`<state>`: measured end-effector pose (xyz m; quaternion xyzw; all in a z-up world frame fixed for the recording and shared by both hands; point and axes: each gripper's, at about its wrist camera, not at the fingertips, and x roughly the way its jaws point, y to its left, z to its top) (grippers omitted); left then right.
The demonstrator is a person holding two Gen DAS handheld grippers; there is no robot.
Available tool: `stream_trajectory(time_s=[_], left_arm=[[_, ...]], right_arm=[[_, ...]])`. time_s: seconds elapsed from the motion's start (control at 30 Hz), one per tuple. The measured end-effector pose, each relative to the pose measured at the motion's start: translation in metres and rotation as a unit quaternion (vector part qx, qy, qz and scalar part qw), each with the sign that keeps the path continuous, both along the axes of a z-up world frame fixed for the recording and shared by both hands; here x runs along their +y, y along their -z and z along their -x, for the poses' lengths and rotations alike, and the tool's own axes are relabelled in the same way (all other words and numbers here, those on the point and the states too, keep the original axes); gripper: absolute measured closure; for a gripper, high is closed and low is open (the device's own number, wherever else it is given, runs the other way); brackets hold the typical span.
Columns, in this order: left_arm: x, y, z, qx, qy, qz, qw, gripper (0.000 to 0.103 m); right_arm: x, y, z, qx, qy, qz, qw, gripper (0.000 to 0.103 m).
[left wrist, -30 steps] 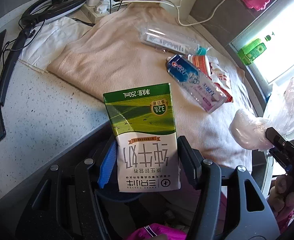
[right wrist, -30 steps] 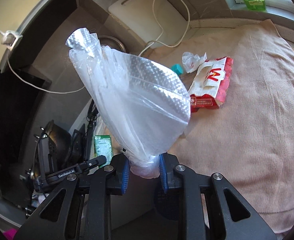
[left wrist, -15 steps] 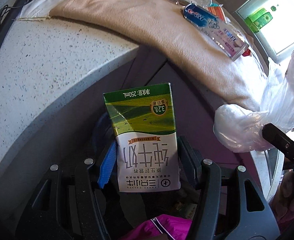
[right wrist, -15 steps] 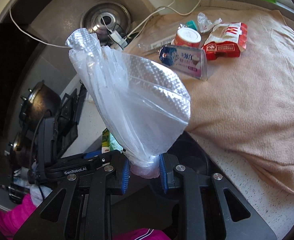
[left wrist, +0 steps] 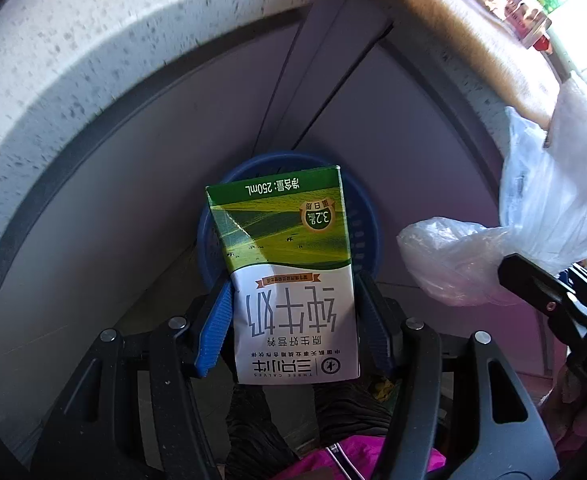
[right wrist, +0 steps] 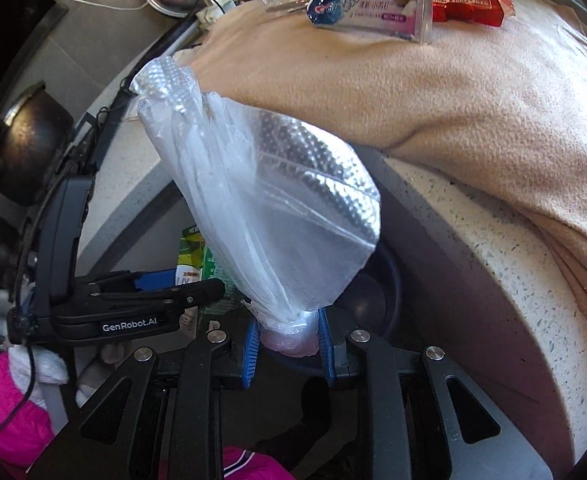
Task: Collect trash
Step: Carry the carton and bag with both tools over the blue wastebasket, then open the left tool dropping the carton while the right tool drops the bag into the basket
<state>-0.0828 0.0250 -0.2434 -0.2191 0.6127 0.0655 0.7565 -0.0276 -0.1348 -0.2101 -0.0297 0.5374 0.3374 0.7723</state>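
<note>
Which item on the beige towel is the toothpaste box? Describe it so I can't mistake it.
On the speckled white counter, find the beige towel. At its far end lies the toothpaste box: long, blue and pink under clear plastic, unlike the red and white paper wrapper behind it.

My left gripper (left wrist: 293,320) is black moulded plastic, two angled arms with open triangular cut-outs, each pinned by round silver screws. Ribbed blue pads (left wrist: 213,332) line the inner faces of my jaws. My right gripper (right wrist: 287,340) is built the same: black linkage arms, silver screw heads, blue ribbed pads. From the right wrist view, white lettering reading GenRobot.AI runs along the side of the left one, with a thin black cable trailing from it. My sleeve (right wrist: 9,408) is bright magenta.
</note>
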Motion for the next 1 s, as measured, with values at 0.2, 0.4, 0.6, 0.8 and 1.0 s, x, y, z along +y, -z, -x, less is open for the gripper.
stream_trajectory(time_s=[0.2,0.4,0.6,0.8,1.0], left_arm=[[0.002,0.021,-0.001,0.015,0.002,-0.010,0.9998,0.042],[-0.004,0.040,-0.012,0.025,-0.002,-0.021,0.9995,0.041],[-0.020,0.041,-0.024,0.032,0.003,-0.037,0.9988,0.041],[-0.031,0.031,-0.028,0.033,0.007,-0.047,0.9983,0.036],[-0.042,0.025,-0.030,0.031,0.010,-0.052,0.9981,0.031]], right_arm=[[0.014,0.021,-0.007,0.000,-0.009,0.025,1.000,0.080],[0.031,0.042,-0.009,0.002,-0.019,0.039,0.999,0.080],[0.043,0.055,-0.017,0.009,-0.018,0.044,0.999,0.079],[0.040,0.059,-0.016,0.006,-0.018,0.046,0.999,0.076],[0.049,0.058,-0.021,0.004,-0.017,0.048,0.999,0.066]])
